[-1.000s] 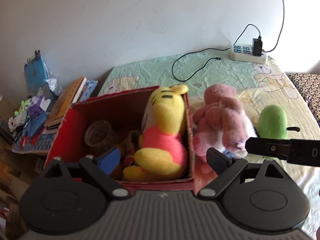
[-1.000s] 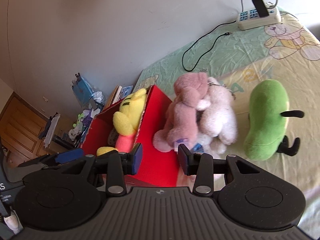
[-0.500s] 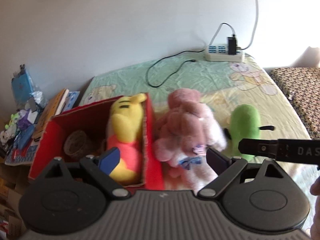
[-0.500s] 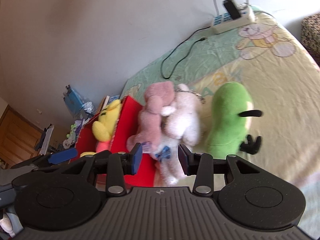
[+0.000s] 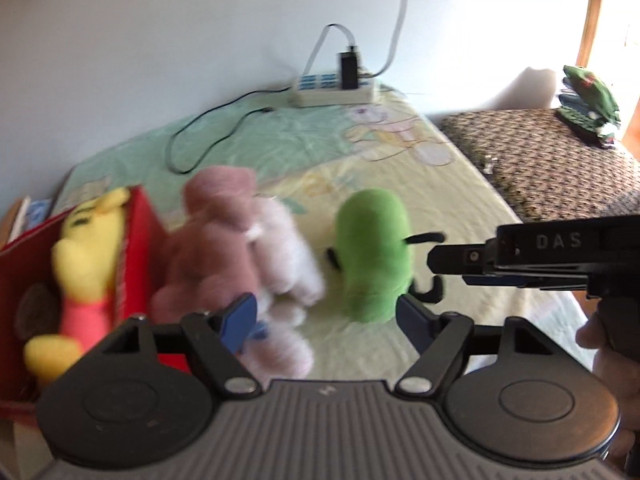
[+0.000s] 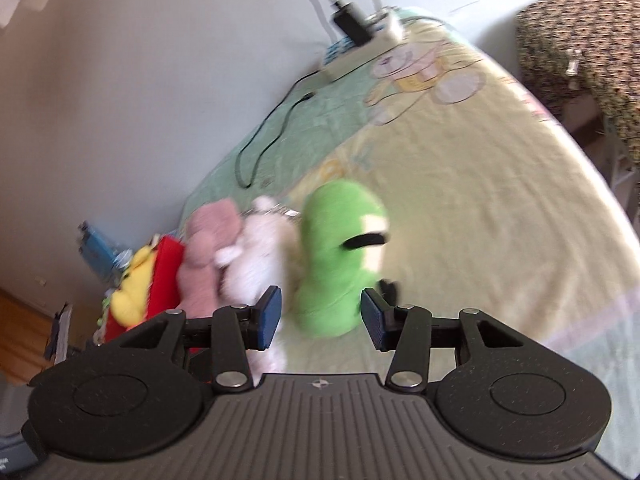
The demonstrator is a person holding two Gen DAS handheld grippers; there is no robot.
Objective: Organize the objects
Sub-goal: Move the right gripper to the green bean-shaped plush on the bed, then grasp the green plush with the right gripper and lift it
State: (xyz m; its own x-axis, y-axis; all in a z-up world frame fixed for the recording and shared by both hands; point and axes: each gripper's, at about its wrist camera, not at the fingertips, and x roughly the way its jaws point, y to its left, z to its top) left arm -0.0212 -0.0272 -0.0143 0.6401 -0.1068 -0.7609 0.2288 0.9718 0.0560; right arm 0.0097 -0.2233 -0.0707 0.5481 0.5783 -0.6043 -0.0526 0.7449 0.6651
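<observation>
A green plush (image 5: pixel 374 264) lies on the pale bed sheet (image 5: pixel 440 184), just right of a pink plush (image 5: pixel 216 224) and a white plush (image 5: pixel 284 252) heaped together. A red box (image 5: pixel 136 248) at the left holds a yellow bear plush (image 5: pixel 86 248). My left gripper (image 5: pixel 326 320) hovers short of the green and white plush, its jaws closing with nothing pressed between them. My right gripper (image 6: pixel 322 320) is low in front of the green plush (image 6: pixel 340 264), jaws opening, the toy's near end between the pads with a gap on each side. Seen from the left wrist, the right gripper (image 5: pixel 436 268) comes in from the right.
A white power strip (image 5: pixel 336 90) with a charger and a black cable (image 5: pixel 208 136) lies at the bed's far end by the wall. A patterned seat (image 5: pixel 560 160) with a green object (image 5: pixel 588 100) stands right of the bed. A hand (image 5: pixel 600 344) grips the right tool.
Both views have swung right and dipped: the red box slid to the left edge and the green plush is now central. The left jaws have narrowed; the right jaws have widened.
</observation>
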